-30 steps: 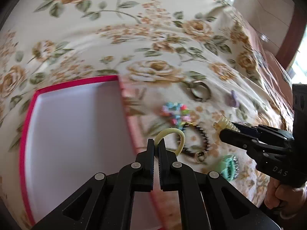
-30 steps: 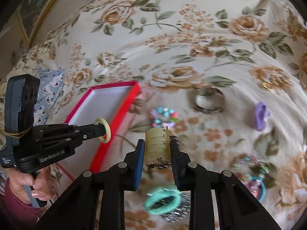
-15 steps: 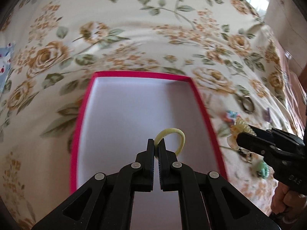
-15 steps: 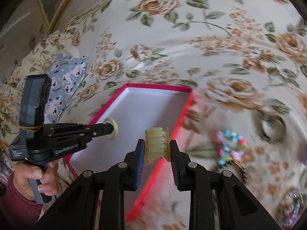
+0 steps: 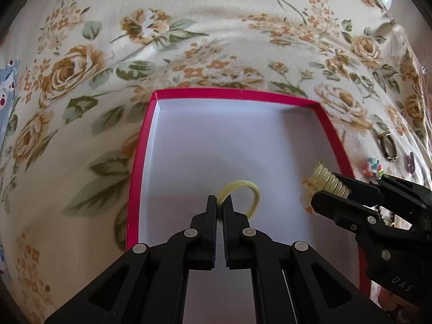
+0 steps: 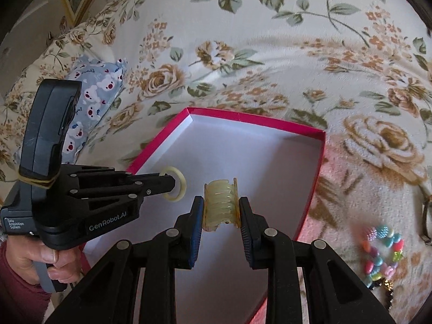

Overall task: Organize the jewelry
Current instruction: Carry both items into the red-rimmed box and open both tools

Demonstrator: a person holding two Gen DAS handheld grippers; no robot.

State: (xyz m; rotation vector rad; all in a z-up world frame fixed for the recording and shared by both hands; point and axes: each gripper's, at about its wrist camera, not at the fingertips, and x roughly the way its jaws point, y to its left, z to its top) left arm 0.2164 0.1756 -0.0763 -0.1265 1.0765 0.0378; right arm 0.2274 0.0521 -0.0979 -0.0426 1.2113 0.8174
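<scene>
A red-rimmed box (image 5: 235,93) with a white inside lies on the floral bedspread; it also shows in the right wrist view (image 6: 313,183). My left gripper (image 5: 220,202) is shut on a pale yellow ring (image 5: 252,191) and holds it above the box's white floor; the ring also shows in the right wrist view (image 6: 179,182). My right gripper (image 6: 221,210) is shut on a translucent yellow claw hair clip (image 6: 220,202) above the box's right part; the clip also shows in the left wrist view (image 5: 328,181).
Right of the box on the bedspread lie a metal ring (image 5: 387,145), a purple clip (image 5: 410,160) and a colourful bead bracelet (image 6: 382,252). A blue patterned pillow (image 6: 91,86) lies at the far left.
Both grippers have moved left from the jewelry pile to above the box, each still holding its item. The left gripper has moved further over the box's middle.
</scene>
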